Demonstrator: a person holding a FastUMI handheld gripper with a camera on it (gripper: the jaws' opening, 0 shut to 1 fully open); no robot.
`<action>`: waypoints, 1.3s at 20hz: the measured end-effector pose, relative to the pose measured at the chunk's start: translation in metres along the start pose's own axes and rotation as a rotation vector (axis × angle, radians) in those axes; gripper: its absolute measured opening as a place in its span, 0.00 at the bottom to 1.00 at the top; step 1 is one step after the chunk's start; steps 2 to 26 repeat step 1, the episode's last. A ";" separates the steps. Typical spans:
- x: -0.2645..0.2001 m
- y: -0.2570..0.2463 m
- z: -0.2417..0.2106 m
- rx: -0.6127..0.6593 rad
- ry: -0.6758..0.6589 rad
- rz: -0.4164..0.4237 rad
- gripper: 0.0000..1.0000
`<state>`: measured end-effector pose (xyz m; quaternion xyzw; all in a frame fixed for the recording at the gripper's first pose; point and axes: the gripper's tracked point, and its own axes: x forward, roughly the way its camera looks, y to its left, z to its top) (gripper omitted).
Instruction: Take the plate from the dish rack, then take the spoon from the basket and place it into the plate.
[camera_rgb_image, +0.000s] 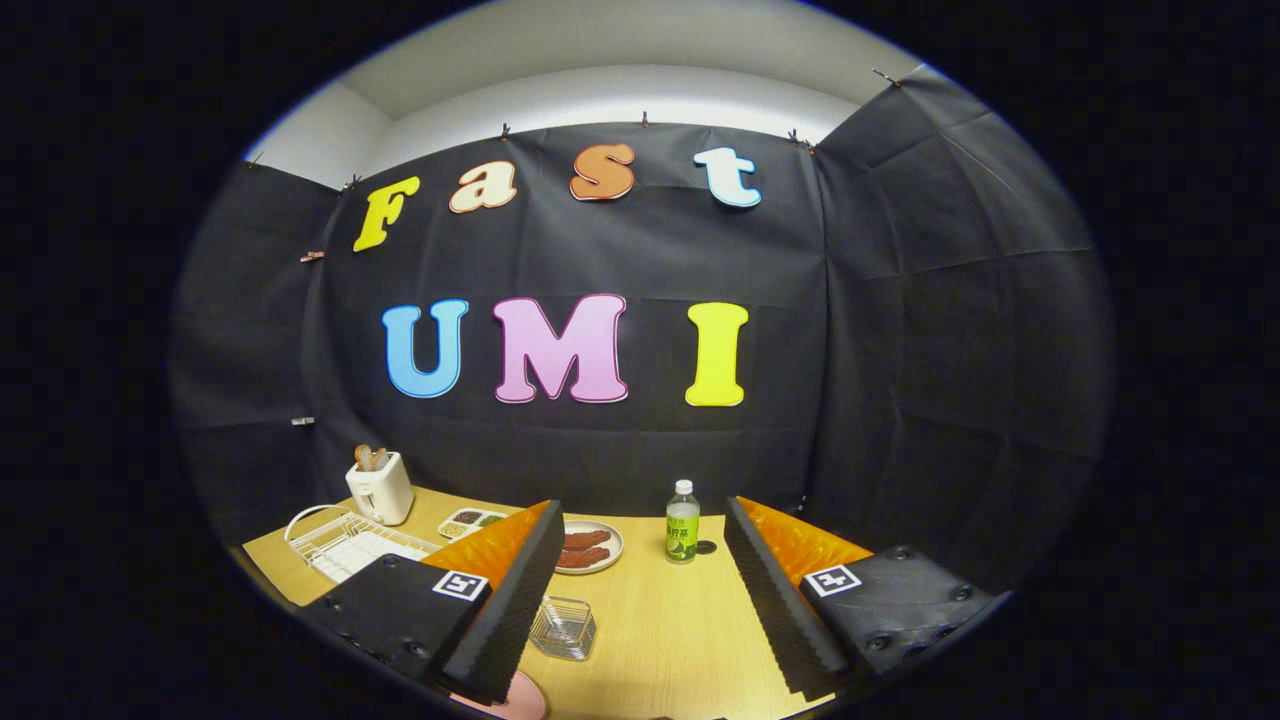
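The single camera rode on the gripper (640, 610) and looked forward along its two fingers, which stood wide apart with nothing between them. It sat raised above the near end of the desk (650, 640), tilted slightly down, facing the booth's back wall. The fisheye took in the desk's whole far part, from the rack (345, 545) and toaster (380, 487) across to the bottle (682, 522), all well beyond the fingers.

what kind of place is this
Likely a staged kitchen tabletop inside a cloth-walled recording booth. A toaster holding bread, a white wire dish rack and a plate of food sit on a wooden table, beyond the open tongs.
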<state>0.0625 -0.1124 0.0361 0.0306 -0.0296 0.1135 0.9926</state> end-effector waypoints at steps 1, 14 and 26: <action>0.001 0.002 0.002 0.007 -0.002 0.001 0.98; 0.001 0.002 0.002 0.007 -0.002 0.001 0.98; 0.001 0.002 0.002 0.007 -0.002 0.001 0.98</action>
